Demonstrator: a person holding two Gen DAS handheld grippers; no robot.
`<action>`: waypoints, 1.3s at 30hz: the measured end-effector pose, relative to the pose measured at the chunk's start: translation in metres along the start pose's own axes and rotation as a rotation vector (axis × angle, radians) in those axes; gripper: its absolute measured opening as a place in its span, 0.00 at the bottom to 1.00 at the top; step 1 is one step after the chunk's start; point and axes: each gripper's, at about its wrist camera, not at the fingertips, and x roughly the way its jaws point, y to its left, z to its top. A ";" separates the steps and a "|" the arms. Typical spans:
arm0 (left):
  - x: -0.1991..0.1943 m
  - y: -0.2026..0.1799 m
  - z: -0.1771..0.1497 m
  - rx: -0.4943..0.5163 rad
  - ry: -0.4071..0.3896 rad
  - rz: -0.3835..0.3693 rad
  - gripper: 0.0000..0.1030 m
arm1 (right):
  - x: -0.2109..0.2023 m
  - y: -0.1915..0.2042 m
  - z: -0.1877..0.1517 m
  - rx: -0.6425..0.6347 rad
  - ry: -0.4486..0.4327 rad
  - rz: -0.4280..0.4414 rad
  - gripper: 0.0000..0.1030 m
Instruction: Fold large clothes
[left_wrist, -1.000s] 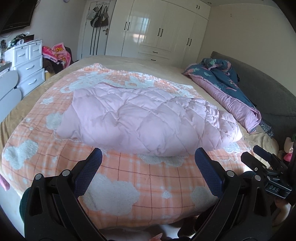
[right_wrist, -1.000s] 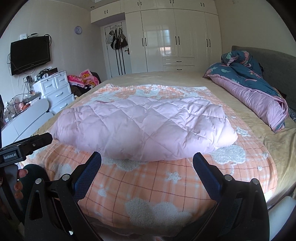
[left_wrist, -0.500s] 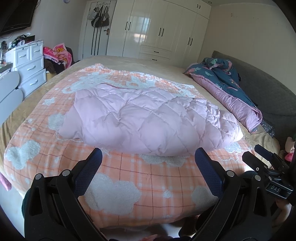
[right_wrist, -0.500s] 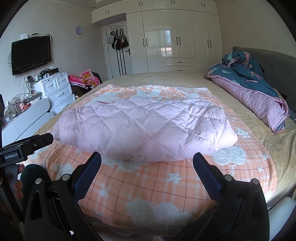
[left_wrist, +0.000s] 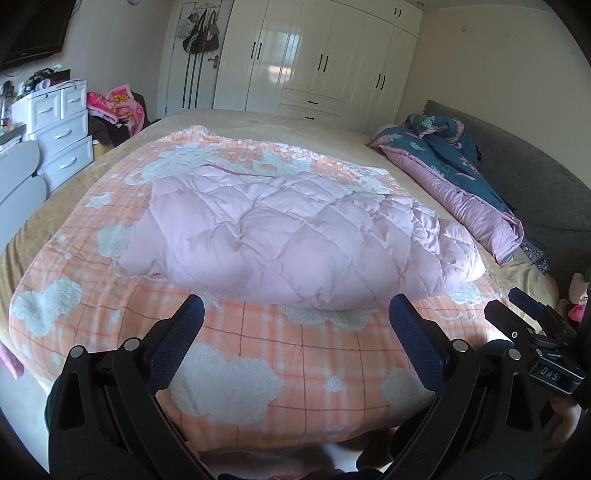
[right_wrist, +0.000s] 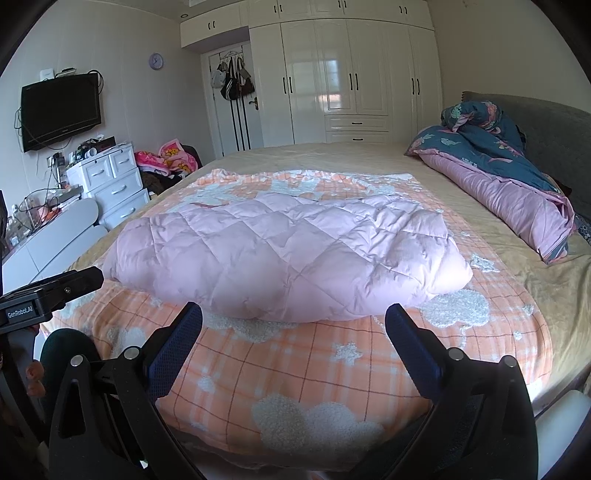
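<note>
A puffy pale-pink quilted down coat (left_wrist: 295, 240) lay in a thick bundle in the middle of an orange-and-white checked fleece blanket with fluffy cloud patches (left_wrist: 295, 354), which was spread over the wide bed. Measured from the coat, a rumpled navy floral duvet with a mauve lining (left_wrist: 454, 177) sat well apart to its right, near the grey headboard, and white wardrobe doors (right_wrist: 354, 74) stood far behind it.

The left gripper (left_wrist: 295, 321) hovered just in front of the coat's near edge, its blue-padded jaws spread wide and gripping nothing. The right gripper (right_wrist: 293, 319) was likewise released and empty, poised before the same near edge and not touching it.

The coat looked light but bulky, soft and springy, with a smooth shell that would probably slip between pads and puff back after being pressed. It seemed already doubled over, though how many layers was hard to tell. A sound hold would likely be at the two near corners, one at the left end and one at the rounded right end (right_wrist: 450, 273), pinching deep enough to catch every layer and not only the slick outer fabric.
</note>
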 end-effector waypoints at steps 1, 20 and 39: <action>0.000 0.000 0.000 0.001 0.000 0.001 0.91 | 0.000 0.001 0.000 0.000 0.000 0.000 0.96; -0.001 0.001 0.001 0.005 0.002 0.011 0.91 | -0.001 0.000 0.001 0.002 0.000 0.003 0.96; -0.001 0.002 0.001 0.010 0.005 0.015 0.91 | -0.002 0.001 0.001 0.002 0.000 0.002 0.96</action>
